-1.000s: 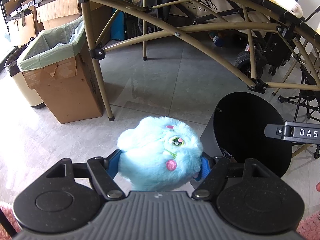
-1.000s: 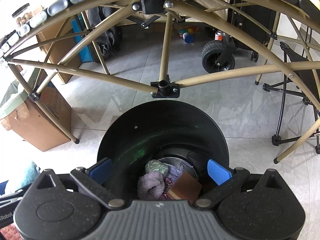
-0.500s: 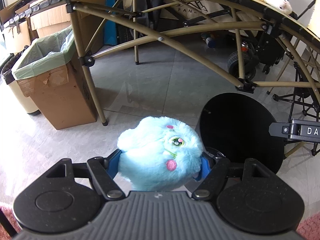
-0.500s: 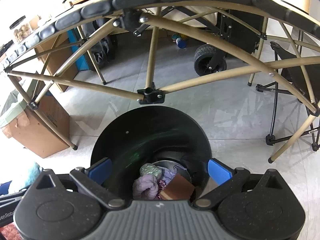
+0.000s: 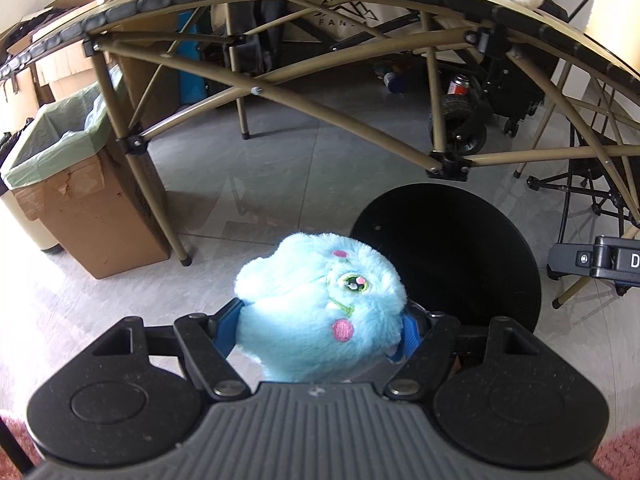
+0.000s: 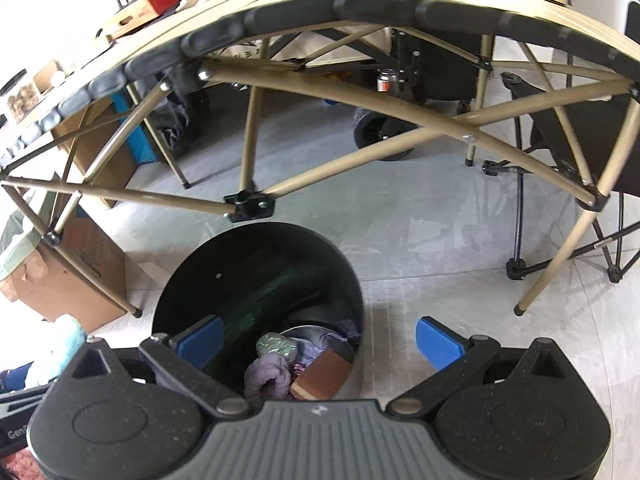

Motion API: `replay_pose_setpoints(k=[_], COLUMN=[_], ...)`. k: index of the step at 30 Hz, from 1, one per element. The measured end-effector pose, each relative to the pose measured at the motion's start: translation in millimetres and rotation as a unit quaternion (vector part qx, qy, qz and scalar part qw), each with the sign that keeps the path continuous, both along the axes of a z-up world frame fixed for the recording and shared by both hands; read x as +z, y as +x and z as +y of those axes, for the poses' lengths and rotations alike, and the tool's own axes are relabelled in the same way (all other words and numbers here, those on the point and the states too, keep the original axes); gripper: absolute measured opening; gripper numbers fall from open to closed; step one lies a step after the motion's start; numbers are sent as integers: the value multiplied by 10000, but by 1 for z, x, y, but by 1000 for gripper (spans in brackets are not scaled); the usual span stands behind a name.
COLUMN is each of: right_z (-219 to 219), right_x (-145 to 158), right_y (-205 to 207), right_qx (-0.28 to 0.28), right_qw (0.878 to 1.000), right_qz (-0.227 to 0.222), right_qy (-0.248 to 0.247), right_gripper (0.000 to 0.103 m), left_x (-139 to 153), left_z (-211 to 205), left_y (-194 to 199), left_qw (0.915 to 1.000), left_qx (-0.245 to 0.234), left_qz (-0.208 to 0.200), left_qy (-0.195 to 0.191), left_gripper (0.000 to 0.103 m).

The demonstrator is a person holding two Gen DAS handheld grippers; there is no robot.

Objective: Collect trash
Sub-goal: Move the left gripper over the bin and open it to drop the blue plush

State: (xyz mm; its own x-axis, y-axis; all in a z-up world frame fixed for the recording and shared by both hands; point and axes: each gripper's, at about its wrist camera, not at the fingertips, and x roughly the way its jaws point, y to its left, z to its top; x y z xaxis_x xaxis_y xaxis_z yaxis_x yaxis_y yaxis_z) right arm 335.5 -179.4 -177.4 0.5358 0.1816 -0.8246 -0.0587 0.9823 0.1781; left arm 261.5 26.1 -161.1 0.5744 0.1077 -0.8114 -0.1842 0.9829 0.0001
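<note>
My left gripper [image 5: 316, 330] is shut on a fluffy light-blue plush toy [image 5: 320, 304] and holds it above the floor, just left of the black round trash bin [image 5: 448, 256]. In the right wrist view the bin [image 6: 256, 272] stands open below my right gripper [image 6: 320, 338], which is open and empty. Inside the bin lie a purple cloth [image 6: 268, 376], a green crumpled wad [image 6: 276, 346] and a brown block [image 6: 322, 374]. The plush toy shows at the left edge of the right wrist view [image 6: 68, 340].
A folding table with tan legs [image 5: 312, 108] arches over the scene. A cardboard box lined with a green bag [image 5: 76, 184] stands at the left. A wheeled cart [image 5: 464, 124] and a folding chair [image 6: 576, 184] stand behind. Grey tiled floor lies between them.
Both grippers have risen and tilted up, so more of the table top shows. The right gripper has shifted right of the bin. The plush toy stays gripped.
</note>
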Motion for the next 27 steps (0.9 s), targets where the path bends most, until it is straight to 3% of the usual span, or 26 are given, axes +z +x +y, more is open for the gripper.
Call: replay_pose_setpoints(k=[27], right_z=[-88], right_x=[0], right_y=[-19], right_qx=[-817], right_qw=[9961], right_qz=[-25], right_qy=[318], right_gripper=[103], left_x=[-9], left_z=[-86], left_y=[42], left_qw=[9983], left_qx=[-538], left_qz=[44], left_qy=[224], left_gripper=[75])
